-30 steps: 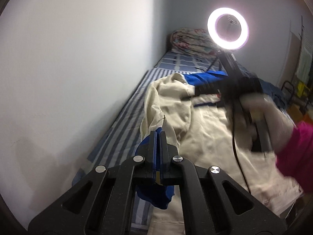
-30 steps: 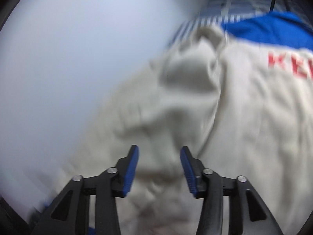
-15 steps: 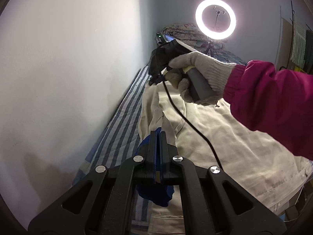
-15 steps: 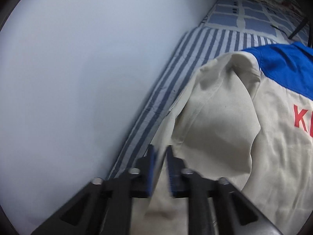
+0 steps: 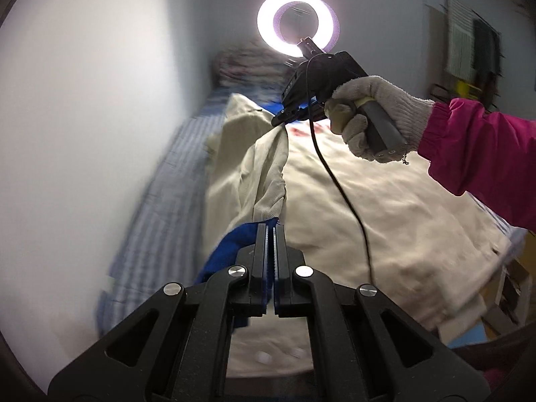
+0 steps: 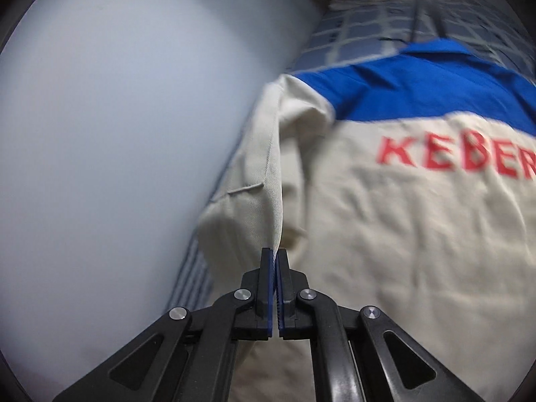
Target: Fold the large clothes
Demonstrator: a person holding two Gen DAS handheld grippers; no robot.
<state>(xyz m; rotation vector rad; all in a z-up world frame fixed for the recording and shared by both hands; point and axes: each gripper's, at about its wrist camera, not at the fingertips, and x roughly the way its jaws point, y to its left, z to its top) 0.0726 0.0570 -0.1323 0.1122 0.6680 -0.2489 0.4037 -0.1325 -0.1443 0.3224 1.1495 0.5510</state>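
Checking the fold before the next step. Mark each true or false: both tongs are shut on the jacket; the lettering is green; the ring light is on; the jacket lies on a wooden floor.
1. Left tongs and right tongs are shut on the jacket: true.
2. The lettering is green: false, red.
3. The ring light is on: true.
4. The jacket lies on a wooden floor: false, on a striped bed.

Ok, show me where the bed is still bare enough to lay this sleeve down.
Bare sheet shows in a narrow striped strip between the wall and the jacket, and in a checked patch between the blue yoke and the bedding pile. The jacket crowds the rest; both grippers, left and right, pinch the sleeve.
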